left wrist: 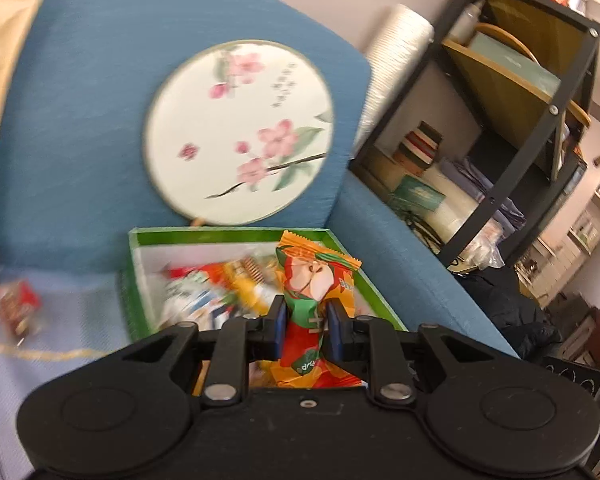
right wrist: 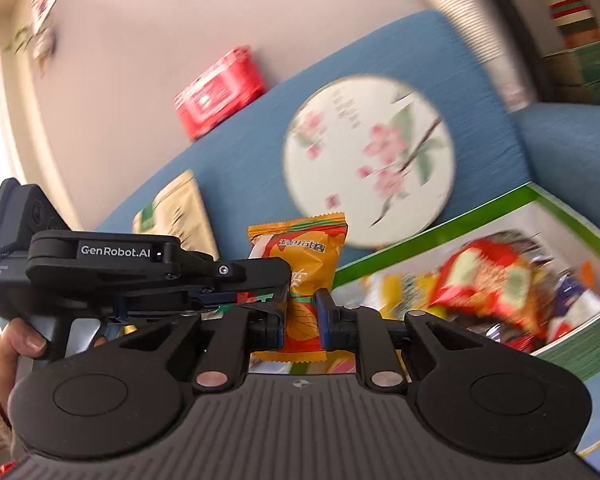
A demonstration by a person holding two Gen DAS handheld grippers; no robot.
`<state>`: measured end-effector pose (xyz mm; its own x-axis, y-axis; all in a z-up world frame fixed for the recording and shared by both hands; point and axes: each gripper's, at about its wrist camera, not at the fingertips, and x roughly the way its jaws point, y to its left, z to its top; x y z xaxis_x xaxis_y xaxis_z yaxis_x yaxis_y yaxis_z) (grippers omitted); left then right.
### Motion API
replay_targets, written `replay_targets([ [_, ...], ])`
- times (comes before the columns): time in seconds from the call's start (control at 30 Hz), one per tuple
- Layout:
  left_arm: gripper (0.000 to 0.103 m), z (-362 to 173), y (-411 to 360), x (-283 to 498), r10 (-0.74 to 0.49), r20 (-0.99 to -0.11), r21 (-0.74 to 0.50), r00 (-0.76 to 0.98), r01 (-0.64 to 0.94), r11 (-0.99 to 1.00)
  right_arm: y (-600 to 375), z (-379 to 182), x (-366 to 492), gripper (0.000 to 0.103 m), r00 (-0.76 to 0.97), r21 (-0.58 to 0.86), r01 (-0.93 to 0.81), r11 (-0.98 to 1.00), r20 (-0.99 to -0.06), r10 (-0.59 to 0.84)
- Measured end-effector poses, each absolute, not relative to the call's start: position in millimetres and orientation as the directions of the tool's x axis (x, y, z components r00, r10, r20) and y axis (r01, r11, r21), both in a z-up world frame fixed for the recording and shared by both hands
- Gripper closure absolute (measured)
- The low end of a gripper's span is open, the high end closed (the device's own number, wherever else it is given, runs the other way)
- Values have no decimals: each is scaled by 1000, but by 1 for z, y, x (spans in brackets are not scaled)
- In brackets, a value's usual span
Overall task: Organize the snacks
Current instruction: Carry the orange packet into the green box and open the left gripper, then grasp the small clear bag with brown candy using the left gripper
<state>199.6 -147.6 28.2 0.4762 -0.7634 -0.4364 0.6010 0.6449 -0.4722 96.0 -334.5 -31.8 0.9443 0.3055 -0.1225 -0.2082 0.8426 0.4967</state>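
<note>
My left gripper [left wrist: 306, 326] is shut on an orange, red and green snack packet [left wrist: 314, 280] and holds it upright above the green-rimmed box [left wrist: 228, 236] of mixed snacks on the blue sofa. My right gripper [right wrist: 302, 316] is shut on an orange snack packet [right wrist: 304, 256], held up just left of the same box [right wrist: 432, 236]. The left gripper's body [right wrist: 140, 264] shows at the left of the right wrist view, close beside the right one. A loose red snack [left wrist: 18, 308] lies on the seat left of the box.
A round floral fan [left wrist: 240, 132] leans on the sofa back behind the box. A tan and green bag [right wrist: 172, 208] stands further left, a red box [right wrist: 220, 88] sits on the sofa back. A black metal shelf [left wrist: 500, 128] stands right of the sofa arm.
</note>
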Motion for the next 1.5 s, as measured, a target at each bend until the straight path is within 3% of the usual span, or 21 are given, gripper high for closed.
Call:
replay_targets([
  [0.27,101,25,-184,224,-749,-460,-439,478,611,659,-353,-39,114,75,973,494,-114,862,-120,197],
  [0.3,96,21,-186,226,-737,-474,-425,481,608,671,-351,-41,116,70,977,468,-84,880,-134,165],
  [0.33,68,17,-187,227,-721,-489,-411,491,599,687,-347,-45,119,57,980,428,-46,902,-155,124],
  [0.37,26,14,-186,228,-700,-502,-401,509,580,709,-344,-48,122,53,978,393,-22,919,-185,102],
  [0.4,14,10,-183,227,-680,-504,-396,533,557,730,-344,-50,122,49,974,371,-7,929,-206,89],
  [0.43,9,7,-178,226,-670,-502,-399,547,541,740,-342,-51,122,47,973,350,8,937,-219,73],
  [0.63,12,3,-150,222,-666,-513,-406,541,531,744,-332,-46,108,45,983,304,-38,952,-157,90],
  [0.77,9,3,-127,213,-648,-512,-390,564,519,761,-319,-44,101,46,980,243,-70,968,-163,112],
  [0.9,9,-10,-94,211,-605,-539,-393,587,460,796,-310,-44,106,53,976,194,-96,976,-176,131],
  [1.03,9,-29,-64,212,-550,-579,-401,602,377,835,-315,-54,116,44,975,205,-11,979,-215,56],
  [1.2,3,-45,-36,211,-490,-599,-389,634,306,869,-299,-44,93,41,980,171,-108,979,-146,133],
  [1.37,0,-53,-13,224,-416,-603,-392,681,201,898,-267,-47,86,39,929,221,-273,936,-193,317],
  [1.5,0,-54,-7,240,-374,-591,-401,715,141,905,-238,-52,86,37,894,133,-357,924,-237,380],
])
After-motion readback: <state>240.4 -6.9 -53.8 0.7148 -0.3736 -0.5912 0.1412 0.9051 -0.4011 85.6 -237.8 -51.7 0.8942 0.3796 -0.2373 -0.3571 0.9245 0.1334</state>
